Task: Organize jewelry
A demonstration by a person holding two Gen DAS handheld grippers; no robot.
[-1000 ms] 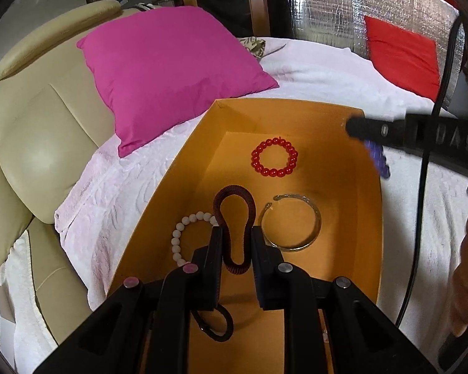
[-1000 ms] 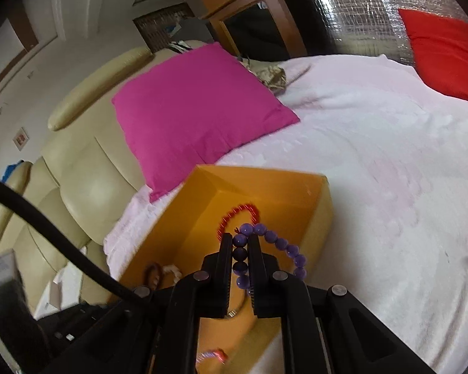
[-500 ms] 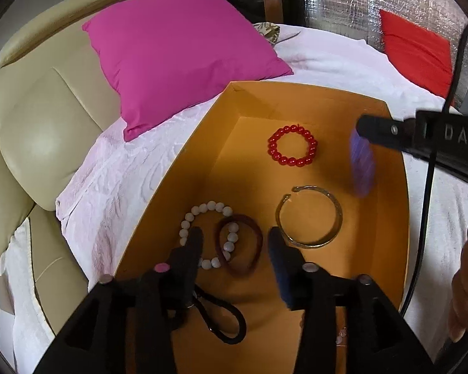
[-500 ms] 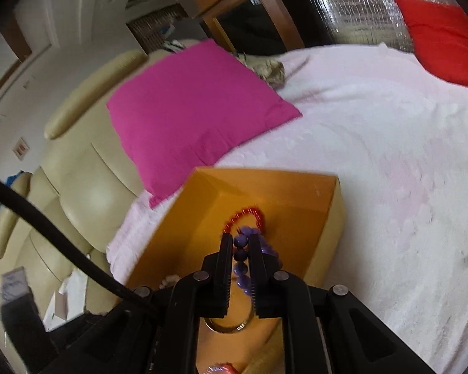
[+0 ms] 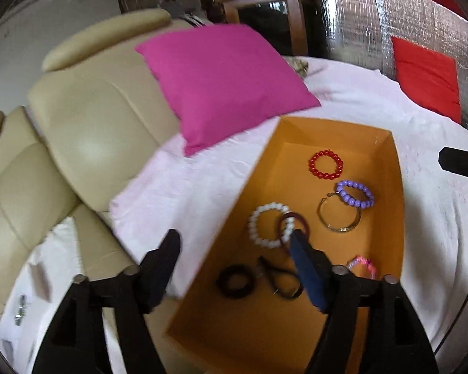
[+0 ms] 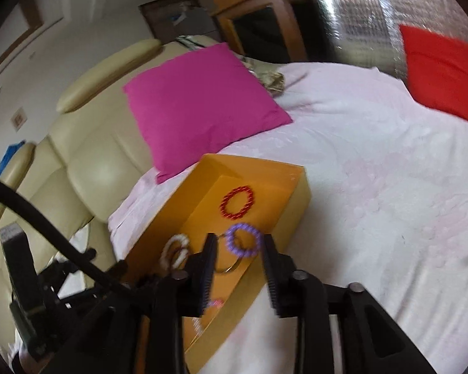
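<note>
A: On the pink bedspread (image 5: 436,218), orange box (image 5: 401,205), open top, beside the pink cushion (image 5: 221,84). Left gripper (image 5: 237,249) pose?

B: Held above the box's near left corner, looking down along its fingers. Jaws spread wide, nothing between them. The left finger hangs outside the box wall, over the bedspread; the right finger (image 5: 305,268) is over the box floor, in front of the dark red band (image 5: 296,219).

A: Right gripper (image 6: 238,249)?

B: Above the box's right wall, angled toward the cream sofa (image 6: 87,168). Jaws apart, empty. The purple bead bracelet (image 6: 243,240) shows between the fingers but lies below on the box floor, not touched.

A: Box orientation?

B: Long axis runs away from the left camera toward the cushion and the far wall; short far end nearest the cushion.

A: Contents, far to near, left view.

B: Red bead bracelet (image 5: 326,165) near the far end, flat. Purple bead bracelet (image 5: 355,193) next, overlapping the far rim of the metal bangle (image 5: 338,218). White bead bracelet (image 5: 270,229) left of the bangle, with the dark red band lying across its right side. Near end: black hair ties (image 5: 234,280), a pink item (image 5: 363,263) at the right wall, blurred.
</note>
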